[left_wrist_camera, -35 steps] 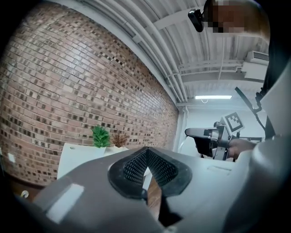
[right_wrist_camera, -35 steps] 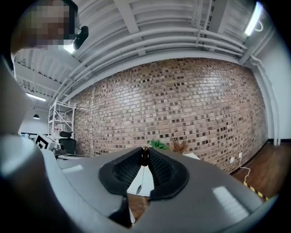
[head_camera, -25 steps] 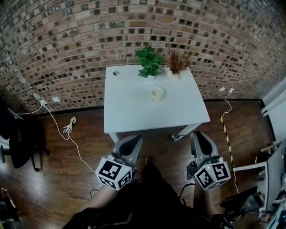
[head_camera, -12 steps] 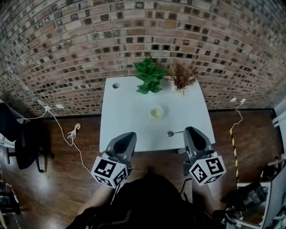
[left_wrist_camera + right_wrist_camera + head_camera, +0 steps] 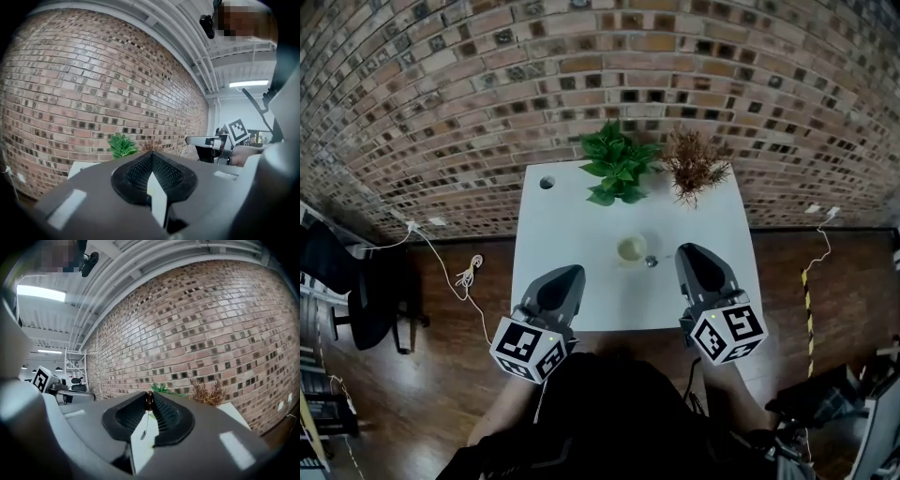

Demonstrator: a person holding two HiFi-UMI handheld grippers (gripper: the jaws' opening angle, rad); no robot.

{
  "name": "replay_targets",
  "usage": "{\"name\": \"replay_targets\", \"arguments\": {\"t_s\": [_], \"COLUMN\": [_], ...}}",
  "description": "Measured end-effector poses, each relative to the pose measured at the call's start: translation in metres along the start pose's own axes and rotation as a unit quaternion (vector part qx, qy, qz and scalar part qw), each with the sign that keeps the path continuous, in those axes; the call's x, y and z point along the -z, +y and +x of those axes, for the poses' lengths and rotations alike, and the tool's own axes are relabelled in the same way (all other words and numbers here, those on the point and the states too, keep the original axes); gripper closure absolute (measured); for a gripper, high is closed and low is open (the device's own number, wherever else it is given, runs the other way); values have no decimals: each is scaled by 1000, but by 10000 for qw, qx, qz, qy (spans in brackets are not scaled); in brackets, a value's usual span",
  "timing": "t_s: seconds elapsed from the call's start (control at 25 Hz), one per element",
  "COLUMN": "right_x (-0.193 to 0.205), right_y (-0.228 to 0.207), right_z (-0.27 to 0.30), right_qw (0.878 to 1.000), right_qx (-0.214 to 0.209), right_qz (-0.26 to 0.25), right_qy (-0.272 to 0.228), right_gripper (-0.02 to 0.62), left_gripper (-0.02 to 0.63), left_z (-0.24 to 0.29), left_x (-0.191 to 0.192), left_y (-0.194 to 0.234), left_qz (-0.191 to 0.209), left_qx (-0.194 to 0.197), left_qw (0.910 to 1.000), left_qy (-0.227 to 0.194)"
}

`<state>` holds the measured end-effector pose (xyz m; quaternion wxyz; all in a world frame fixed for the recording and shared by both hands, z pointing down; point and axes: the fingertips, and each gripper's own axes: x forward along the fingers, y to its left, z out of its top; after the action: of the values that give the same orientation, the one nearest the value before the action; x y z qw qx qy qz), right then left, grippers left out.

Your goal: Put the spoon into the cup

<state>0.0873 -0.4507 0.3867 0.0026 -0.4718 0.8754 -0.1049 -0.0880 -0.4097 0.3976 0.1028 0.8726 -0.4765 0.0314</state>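
Cup [image 5: 630, 248] on table [image 5: 562, 225]; spoon [image 5: 651, 262] just beside it, clamped in right claw [image 5: 684, 253].

Hard stuff around you, mostly matt.
Your left tongs [image 5: 570, 274] and right tongs [image 5: 687, 251] are smooth, matt grey plastic with black ribbed pads [image 5: 164, 171], and each marker cube [image 5: 528, 349] has flat black-and-white print. The spoon [image 5: 652, 262] is shiny metal, the cup [image 5: 630, 248] pale and glossy. The surface [image 5: 567, 225] is smooth matt white, the brick wall [image 5: 469, 84] rough, the floor [image 5: 441, 366] dark polished wood.
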Motion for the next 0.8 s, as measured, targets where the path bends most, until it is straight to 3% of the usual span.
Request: {"name": "replay_targets", "arguments": {"t_s": [0.64,0.8], "right_x": [82,113], "right_y": [-39,-46], "right_z": [100,116], "right_qw": [9969,9945], "right_qx": [280,345], "right_qz": [261,395], "right_qy": [685,908], "right_gripper": [542,542], "left_gripper": [614,612], "left_z": [72,91], "left_x": [58,72], "left_y": [75,84], "left_qz": [-573,-499], "left_qx": [-33,52], "left_qw": [9971,9970], "left_qy": [496,589]}}
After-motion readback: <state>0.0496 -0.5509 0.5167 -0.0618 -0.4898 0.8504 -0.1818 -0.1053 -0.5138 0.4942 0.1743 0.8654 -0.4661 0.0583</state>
